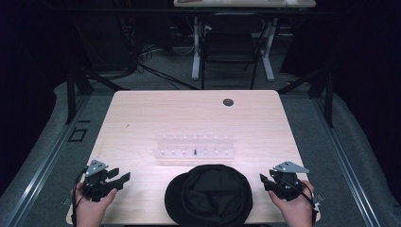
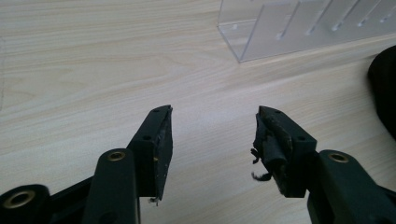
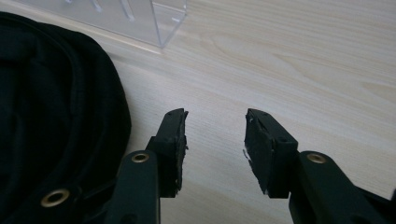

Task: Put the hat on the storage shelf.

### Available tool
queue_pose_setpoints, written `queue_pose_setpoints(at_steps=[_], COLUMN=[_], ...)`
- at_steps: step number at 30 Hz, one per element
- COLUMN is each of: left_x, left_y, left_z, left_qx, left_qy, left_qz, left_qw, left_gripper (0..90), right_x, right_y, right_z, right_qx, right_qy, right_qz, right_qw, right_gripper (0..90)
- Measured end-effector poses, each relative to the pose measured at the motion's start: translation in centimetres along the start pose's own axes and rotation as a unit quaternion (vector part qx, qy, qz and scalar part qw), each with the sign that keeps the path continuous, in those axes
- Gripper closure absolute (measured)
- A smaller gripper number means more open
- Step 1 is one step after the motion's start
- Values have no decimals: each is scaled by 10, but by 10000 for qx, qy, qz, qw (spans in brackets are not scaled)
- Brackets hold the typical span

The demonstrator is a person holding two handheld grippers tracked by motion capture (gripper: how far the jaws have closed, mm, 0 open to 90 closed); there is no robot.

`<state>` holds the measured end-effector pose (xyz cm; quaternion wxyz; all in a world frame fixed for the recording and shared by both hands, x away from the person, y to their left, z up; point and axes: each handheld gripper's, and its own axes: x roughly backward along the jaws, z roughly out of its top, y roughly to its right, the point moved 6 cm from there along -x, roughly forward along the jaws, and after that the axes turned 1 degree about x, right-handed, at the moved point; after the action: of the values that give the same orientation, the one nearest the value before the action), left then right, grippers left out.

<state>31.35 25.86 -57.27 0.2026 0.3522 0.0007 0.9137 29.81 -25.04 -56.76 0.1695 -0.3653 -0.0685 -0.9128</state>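
Your black cap [image 1: 208, 195] lies at the bottom centre of the frame on the surface [image 1: 142, 118], just below the clear rack [image 1: 195, 147]. Your left tool [image 1: 122, 179], lower left, and right tool [image 1: 263, 180], lower right, flank it, both with jaws wide apart, holding nothing.

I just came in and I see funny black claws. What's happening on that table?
A person sits at a wooden table with a gripper in each hand. The left gripper and the right gripper rest near the front edge, jaws open and holding nothing. Between them lies a black cap, untouched. Just behind the cap stands a clear plastic rack. Nothing has been picked up yet; each gripper points inward toward the cap.
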Motion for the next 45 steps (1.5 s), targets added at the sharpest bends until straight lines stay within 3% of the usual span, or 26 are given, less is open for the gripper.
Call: queue_pose_setpoints(at_steps=[2,6,12,17,19,21,27,32,35,36,41,45], left_x=[0,4,7,10,13,17,21,16,11,7,2,-1], left_y=[2,5,12,23,25,28,42,61,74,85,98,110], left_z=[3,6,8,15,17,20,21,16,14,13,11,13], left_qx=[44,-90,-216,-311,-379,-303,-205,-236,-309,-369,-491,-527], left_qy=[-50,-161,-249,-355,-402,-409,-481,-637,-682,-721,-812,-808], left_qz=[-13,5,-77,-201,-157,-238,-450,-724,-871,-950,-1105,-1249], left_qw=[10000,9998,9994,9987,9983,9984,9976,9951,9934,9922,9893,9875], left_gripper=[447,459,472,468,461,462,484,491,484,482,482,482], right_x=[4,9,10,10,12,15,21,17,12,11,2,-2], right_y=[0,-2,-10,-13,-12,-10,-8,-17,-24,-26,-37,-41], right_z=[4,11,14,10,10,11,11,11,11,11,10,11], right_qx=[-79,-228,-187,-366,-415,-554,-615,-776,-709,-716,-541,-544], right_qy=[87,39,-61,-511,-624,-730,-1061,-1185,-1184,-1178,-1300,-1299], right_qz=[89,352,452,567,644,750,945,1170,1170,1178,1278,1305], right_qw=[9999,9991,9988,9964,9951,9930,9879,9830,9835,9834,9817,9814], right_gripper=[574,567,576,574,582,588,598,595,597,597,603,602])
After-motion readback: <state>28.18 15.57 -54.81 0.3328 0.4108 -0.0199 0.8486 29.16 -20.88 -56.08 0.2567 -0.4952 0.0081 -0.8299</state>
